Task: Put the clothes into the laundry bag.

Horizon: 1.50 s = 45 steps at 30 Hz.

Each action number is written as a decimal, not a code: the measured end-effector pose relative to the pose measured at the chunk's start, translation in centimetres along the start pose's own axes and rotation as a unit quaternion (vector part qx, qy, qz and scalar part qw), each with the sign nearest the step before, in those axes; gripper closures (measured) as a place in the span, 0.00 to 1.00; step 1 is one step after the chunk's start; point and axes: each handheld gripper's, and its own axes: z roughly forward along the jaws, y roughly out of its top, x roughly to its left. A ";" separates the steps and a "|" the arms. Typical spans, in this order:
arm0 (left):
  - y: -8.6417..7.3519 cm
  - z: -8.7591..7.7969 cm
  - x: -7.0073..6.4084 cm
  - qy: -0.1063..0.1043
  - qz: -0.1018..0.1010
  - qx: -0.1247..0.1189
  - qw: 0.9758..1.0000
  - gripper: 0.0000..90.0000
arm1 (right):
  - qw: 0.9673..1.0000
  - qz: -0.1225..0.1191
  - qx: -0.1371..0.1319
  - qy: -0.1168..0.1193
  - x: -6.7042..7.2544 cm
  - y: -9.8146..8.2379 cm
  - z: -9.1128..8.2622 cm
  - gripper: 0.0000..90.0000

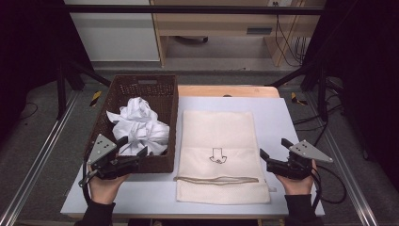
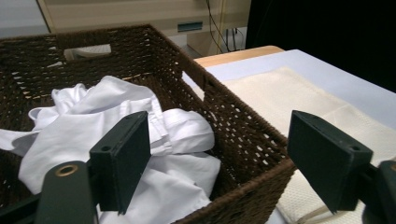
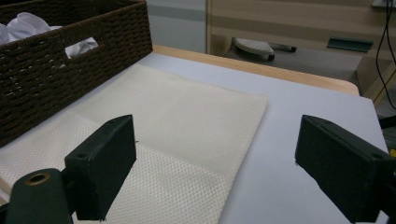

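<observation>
1. Two hands come in from the bottom of the high view, and each one holds a gripper.
2. On one side, the left gripper (image 1: 133,151) hangs at the near edge of the brown basket (image 1: 172,120). Its fingers (image 2: 122,158) are spread wide with nothing between them. They point into the basket, right above the white cloth (image 1: 140,126).
3. On the other side, the right gripper (image 1: 274,149) hangs over the tabletop (image 1: 282,117), just beside the right edge of the cream bag (image 1: 219,153). Its fingers (image 3: 105,163) are spread wide too, and they hold nothing.
4. Between the two grippers, the cream bag lies flat on the tabletop. It has a small dark drawing (image 1: 218,156) in the middle and a thin cord (image 1: 216,179) running across near its close end. Its left edge sits just beside the basket.
5. Next, the white cloth is all crumpled up in a heap inside the basket. It fills the near and middle part of it.
6. Farther back, the basket has a handle hole (image 1: 147,82) in its far wall.
7. Past the tabletop there is a light wooden cabinet (image 1: 216,23) and some black cables (image 1: 287,42) hanging on the right.
</observation>
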 end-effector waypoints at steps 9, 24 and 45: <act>0.9 1.2 -2.9 -0.032 0.016 0.004 0.999 0.29 | 1.000 -0.003 -0.003 0.023 1.1 0.3 0.2 0.19; 2.1 6.1 -10.5 -0.083 0.044 0.005 0.996 0.39 | 0.997 -0.025 0.015 0.072 3.2 -0.3 1.3 0.28; -6.6 9.1 -15.4 -0.126 0.055 0.091 0.986 0.82 | 0.989 -0.038 0.066 0.124 5.5 -3.8 2.4 0.45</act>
